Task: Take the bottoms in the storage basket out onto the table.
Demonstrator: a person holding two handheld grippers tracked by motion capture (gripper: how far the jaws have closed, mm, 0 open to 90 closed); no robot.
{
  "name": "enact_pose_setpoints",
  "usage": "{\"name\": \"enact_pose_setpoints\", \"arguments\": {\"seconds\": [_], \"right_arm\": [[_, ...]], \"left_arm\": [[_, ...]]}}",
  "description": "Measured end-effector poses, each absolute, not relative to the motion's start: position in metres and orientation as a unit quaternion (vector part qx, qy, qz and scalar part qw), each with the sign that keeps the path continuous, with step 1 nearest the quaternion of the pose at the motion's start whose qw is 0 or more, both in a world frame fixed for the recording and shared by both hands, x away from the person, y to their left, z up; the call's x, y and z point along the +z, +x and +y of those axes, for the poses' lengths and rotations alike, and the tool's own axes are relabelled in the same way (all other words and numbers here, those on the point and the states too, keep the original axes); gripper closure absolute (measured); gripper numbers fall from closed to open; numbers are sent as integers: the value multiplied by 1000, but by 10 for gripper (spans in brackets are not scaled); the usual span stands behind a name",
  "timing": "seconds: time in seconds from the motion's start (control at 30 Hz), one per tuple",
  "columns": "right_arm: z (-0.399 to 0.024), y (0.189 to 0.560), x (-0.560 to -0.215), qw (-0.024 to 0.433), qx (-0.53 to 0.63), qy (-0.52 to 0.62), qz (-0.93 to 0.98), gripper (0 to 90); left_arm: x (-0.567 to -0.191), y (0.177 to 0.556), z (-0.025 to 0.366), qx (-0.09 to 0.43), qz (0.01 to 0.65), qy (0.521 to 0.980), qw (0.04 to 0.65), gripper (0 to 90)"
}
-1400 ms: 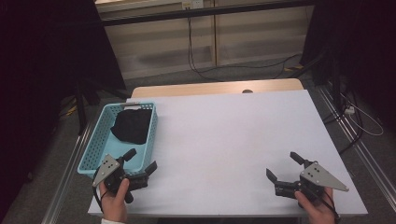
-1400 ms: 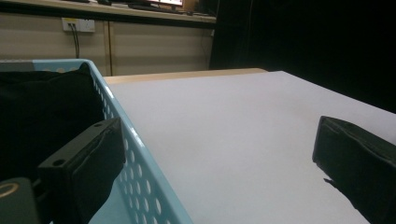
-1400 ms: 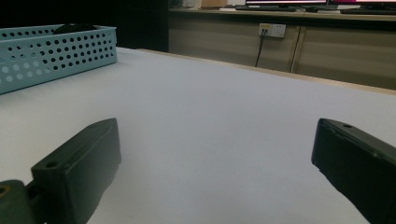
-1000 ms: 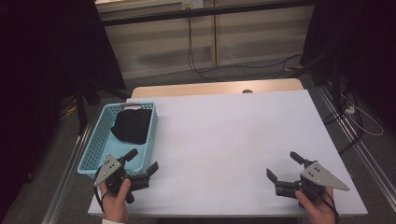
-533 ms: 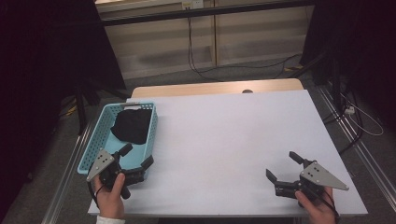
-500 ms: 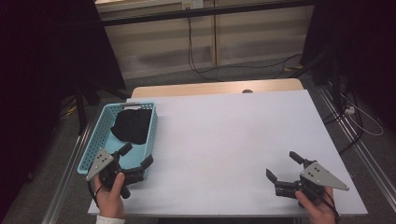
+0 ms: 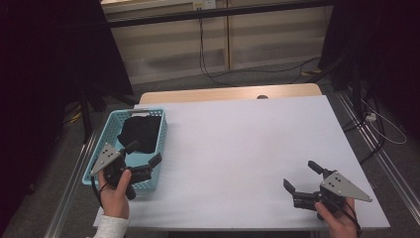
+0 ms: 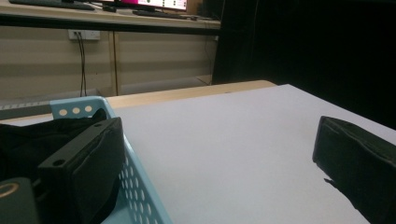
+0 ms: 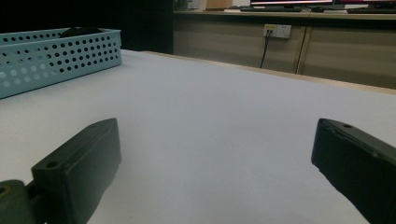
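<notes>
cloth in basket, table's left (apparently garment)

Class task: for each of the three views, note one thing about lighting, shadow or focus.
High view: dim, dark surroundings, evenly lit white table. Left gripper view: jaws loom soft-edged, black cloth lost in shadow. Right gripper view: faint shadow under the jaws, blue basket reasonably sharp.

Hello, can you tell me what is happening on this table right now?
A person holds two grippers at a white table. The left gripper, open, straddles the near wall of a blue basket holding a black cloth, one jaw inside. The right gripper, open and empty, hangs low near the table's front right corner.
</notes>
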State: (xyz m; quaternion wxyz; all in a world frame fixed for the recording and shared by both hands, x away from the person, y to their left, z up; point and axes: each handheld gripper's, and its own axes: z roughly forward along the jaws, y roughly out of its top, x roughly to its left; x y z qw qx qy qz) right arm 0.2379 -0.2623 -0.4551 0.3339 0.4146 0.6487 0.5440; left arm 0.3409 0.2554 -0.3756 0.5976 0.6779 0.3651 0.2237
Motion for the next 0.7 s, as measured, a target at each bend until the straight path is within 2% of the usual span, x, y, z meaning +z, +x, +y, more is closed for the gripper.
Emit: {"name": "enact_pose_setpoints", "arguments": {"seconds": [0.7], "right_arm": [[-263, 238, -455, 335, 545, 410, 650, 6]], "left_arm": [[-355, 375, 253, 226, 365, 681, 592, 26]]}}
